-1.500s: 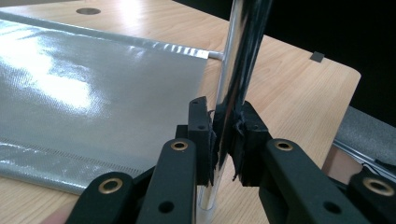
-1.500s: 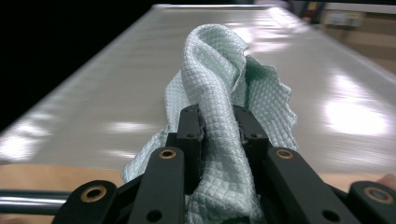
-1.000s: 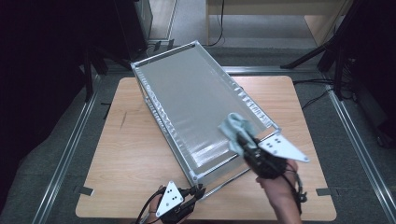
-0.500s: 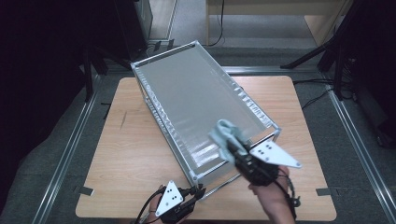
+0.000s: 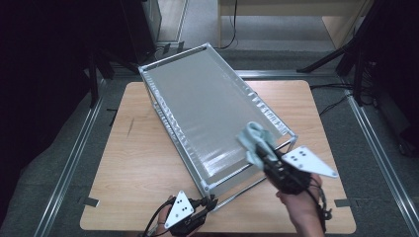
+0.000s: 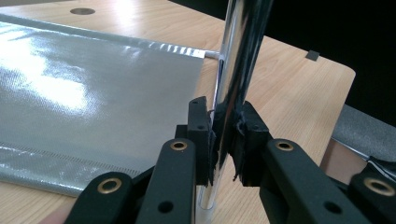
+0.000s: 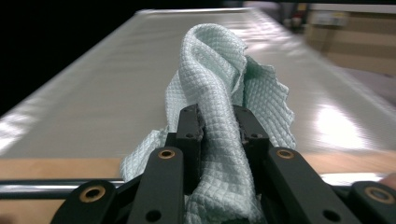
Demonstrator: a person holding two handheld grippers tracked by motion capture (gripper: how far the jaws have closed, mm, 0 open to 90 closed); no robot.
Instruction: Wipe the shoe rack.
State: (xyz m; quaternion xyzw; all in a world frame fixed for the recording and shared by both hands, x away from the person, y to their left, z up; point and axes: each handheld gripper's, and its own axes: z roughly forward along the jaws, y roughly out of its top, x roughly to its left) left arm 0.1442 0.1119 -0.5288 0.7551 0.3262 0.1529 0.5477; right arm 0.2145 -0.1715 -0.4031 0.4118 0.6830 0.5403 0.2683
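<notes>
A metal shelf rack (image 5: 207,106) with a grey liner top lies slantwise on the wooden table (image 5: 138,163). My left gripper (image 5: 210,203) sits at the table's front edge, shut on the rack's chrome corner post (image 6: 233,88), which stands between its pads. My right gripper (image 5: 264,157) is at the rack's near right corner, shut on a pale green waffle cloth (image 5: 254,140). The cloth (image 7: 224,93) bunches up between the jaws and rests on the grey liner (image 7: 140,84).
The rack covers the table's middle; bare wood (image 5: 306,108) lies to its left, right and front. Metal floor rails (image 5: 74,158) run along both sides of the table. Dark stands (image 5: 346,54) and cables sit at the back right.
My right gripper has slid the cloth left along the rack's near end, from the corner toward the liner's middle. The left gripper has kept still on the post.
</notes>
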